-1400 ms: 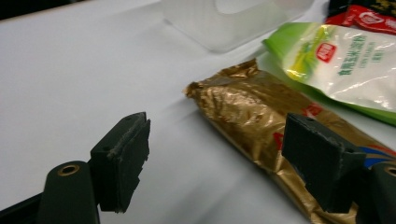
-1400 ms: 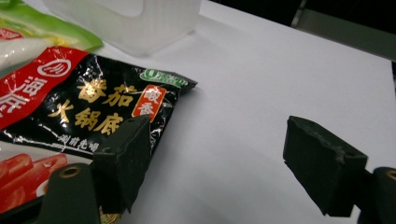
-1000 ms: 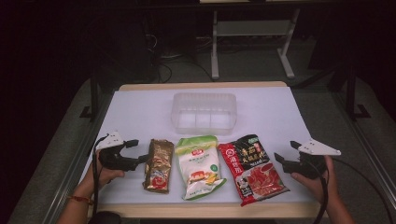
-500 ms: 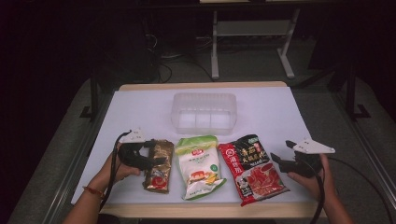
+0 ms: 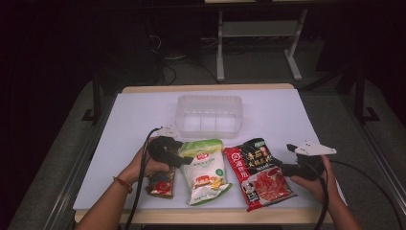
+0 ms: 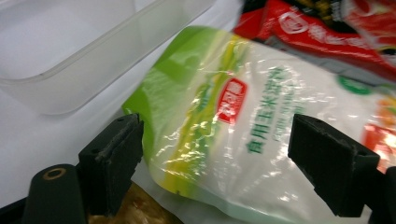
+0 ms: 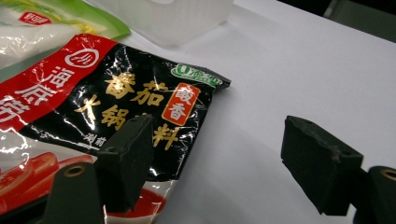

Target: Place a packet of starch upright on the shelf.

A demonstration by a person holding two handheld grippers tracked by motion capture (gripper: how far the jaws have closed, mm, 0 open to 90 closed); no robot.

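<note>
Three snack bags lie in a row near the table's front edge: a brown packet (image 5: 162,184), a green-and-white bag (image 5: 206,170) and a red-and-black bag (image 5: 258,177). My left gripper (image 5: 184,160) hovers over the brown packet, open, its tips at the green bag's upper left corner. In the left gripper view the green bag (image 6: 243,140) lies between the spread jaws of the left gripper (image 6: 219,170), untouched by the pads. My right gripper (image 5: 285,167) stands open at the red bag's right edge. In the right gripper view one jaw overlaps the red-and-black bag (image 7: 116,107), the other is over bare table.
A clear plastic container (image 5: 209,115) stands behind the bags at mid-table, close to the green bag's top. White table surface (image 5: 287,115) stretches to both sides of it. Cables trail from both grippers toward the front edge.
My left gripper has moved right, from left of the brown packet across it to the green bag's corner. The right gripper has stayed about where it was.
</note>
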